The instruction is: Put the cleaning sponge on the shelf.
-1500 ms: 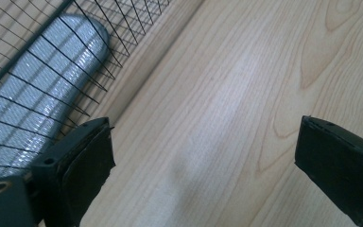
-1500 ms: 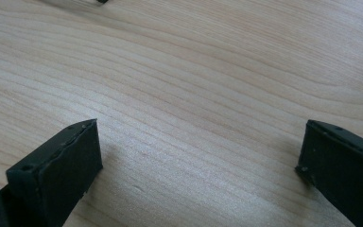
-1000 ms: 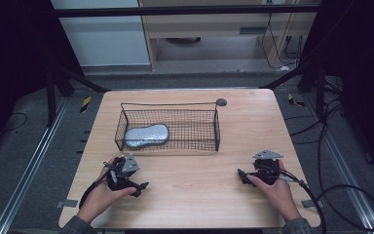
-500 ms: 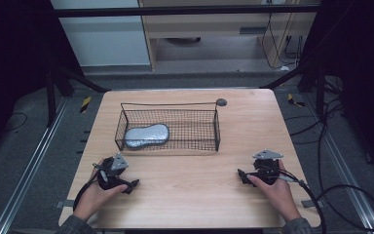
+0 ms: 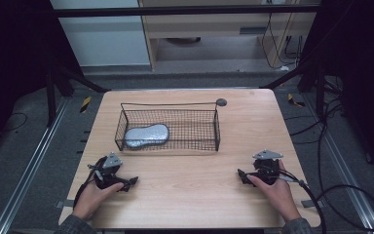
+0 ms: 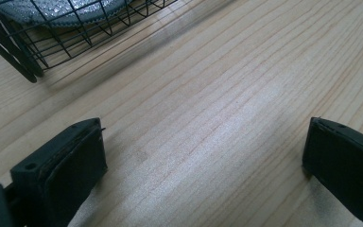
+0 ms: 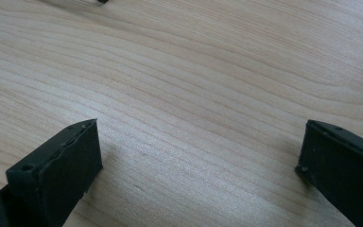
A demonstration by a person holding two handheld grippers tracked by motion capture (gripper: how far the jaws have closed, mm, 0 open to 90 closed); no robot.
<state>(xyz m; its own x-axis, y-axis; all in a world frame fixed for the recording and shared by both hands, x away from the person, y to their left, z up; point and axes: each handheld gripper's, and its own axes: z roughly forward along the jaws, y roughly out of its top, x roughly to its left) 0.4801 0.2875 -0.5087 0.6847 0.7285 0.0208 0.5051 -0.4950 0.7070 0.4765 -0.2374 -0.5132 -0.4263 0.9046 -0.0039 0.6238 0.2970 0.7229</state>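
Currently, 1 item sits in stock: a silver-grey, glittery, peanut-shaped flat pouch [image 5: 147, 135], lying flat on the floor of the black wire-mesh rectangular basket [image 5: 217, 127], toward its left end.

Handling, as a judgement: the pouch looks light and soft, likely to sag if you lift it by 1 end. Its sparkly skin may be slick, so expect some slip. The narrow waist at its middle looks like the best place to take hold; you would need to come straight down from above, since it lies low behind the mesh.

Grippers: 2 on hand. Your left gripper [image 5: 126, 183] rests on the pale wooden table [image 5: 195, 195] near the front-left, jaws spread wide with nothing between them; in its own view the basket's corner and the pouch [image 6: 52, 7] show just ahead. Your right gripper [image 5: 242, 174] rests front-right, jaws likewise wide apart over bare wood, well apart from the basket.

Edges and room: the basket walls stand on all 4 sides, and a thin wire runs along the top rear to a small dark round disc [image 5: 221, 102] on the table. The tabletop between basket and grippers is open. The table's front edge is close under your hands.
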